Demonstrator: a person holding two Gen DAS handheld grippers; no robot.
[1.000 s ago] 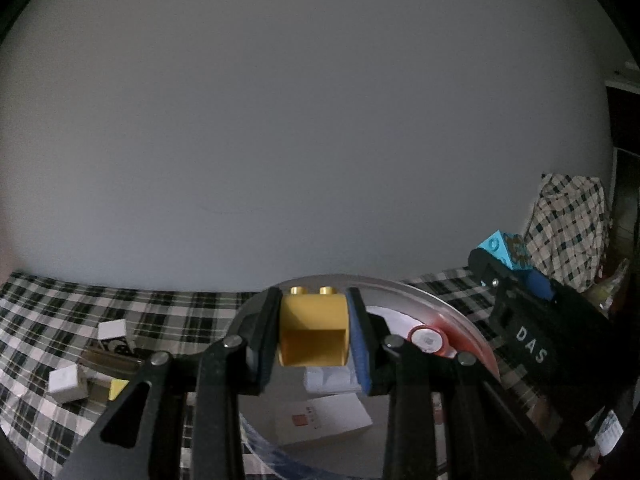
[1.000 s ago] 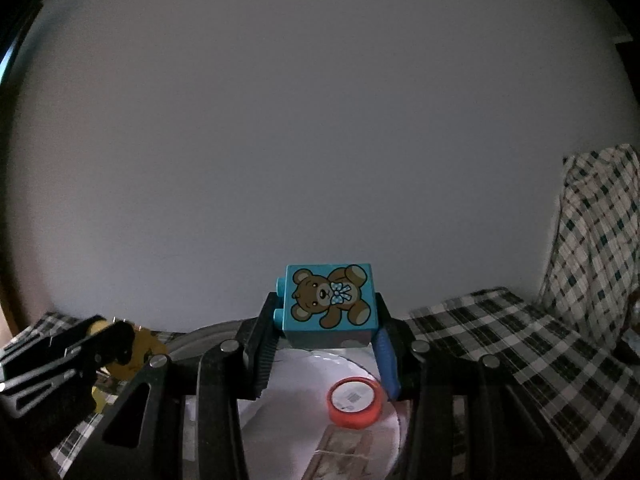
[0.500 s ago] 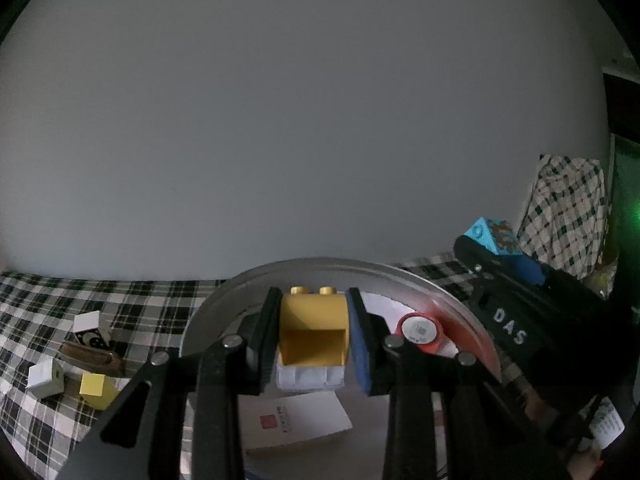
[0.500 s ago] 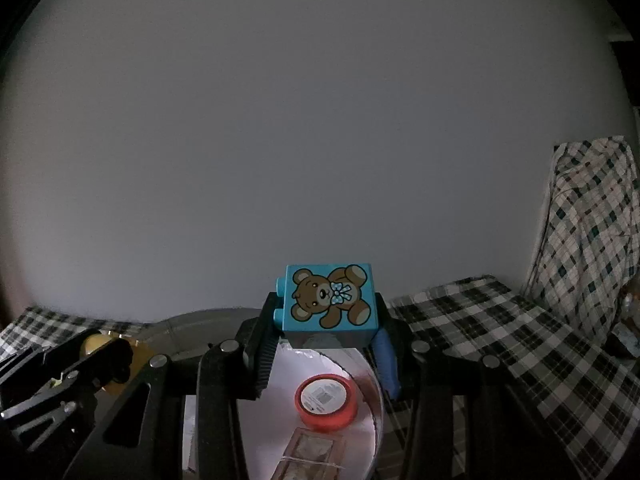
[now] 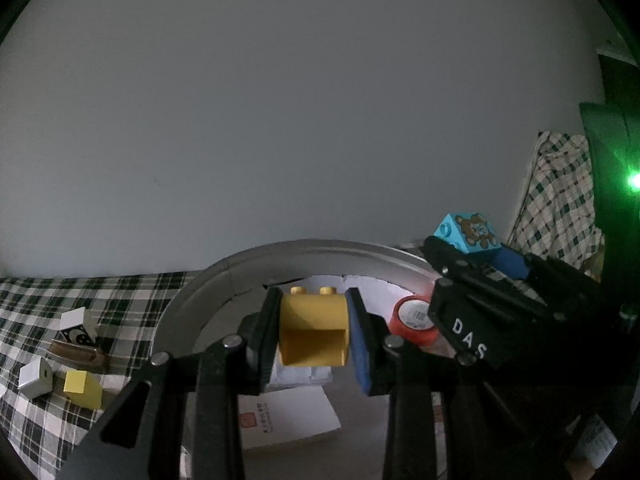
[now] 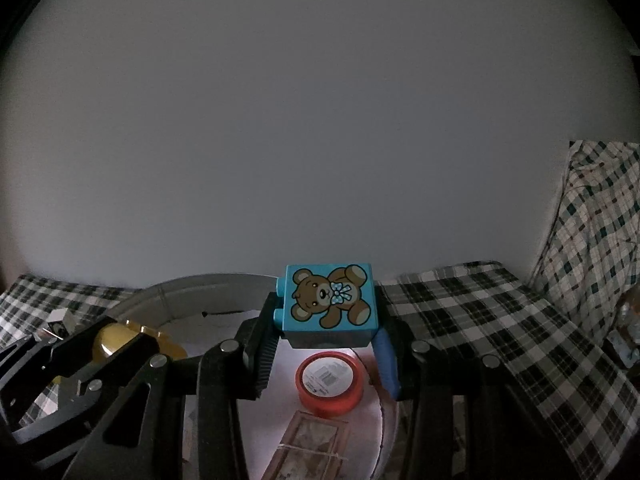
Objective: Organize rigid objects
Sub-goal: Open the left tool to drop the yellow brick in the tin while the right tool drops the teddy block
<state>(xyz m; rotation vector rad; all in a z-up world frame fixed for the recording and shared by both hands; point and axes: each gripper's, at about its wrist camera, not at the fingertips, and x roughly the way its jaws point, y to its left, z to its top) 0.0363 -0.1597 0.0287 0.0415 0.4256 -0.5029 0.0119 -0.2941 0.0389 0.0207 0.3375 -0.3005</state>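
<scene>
Both grippers lower over round basin (image 5: 224, 276)

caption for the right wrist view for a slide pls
Right gripper holds a blue teddy-bear brick above a round metal tray containing a red tape roll.

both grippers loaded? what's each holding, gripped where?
Yes. Left gripper clamps the yellow brick by its two side faces; right gripper clamps the blue teddy brick low on its sides.
</scene>
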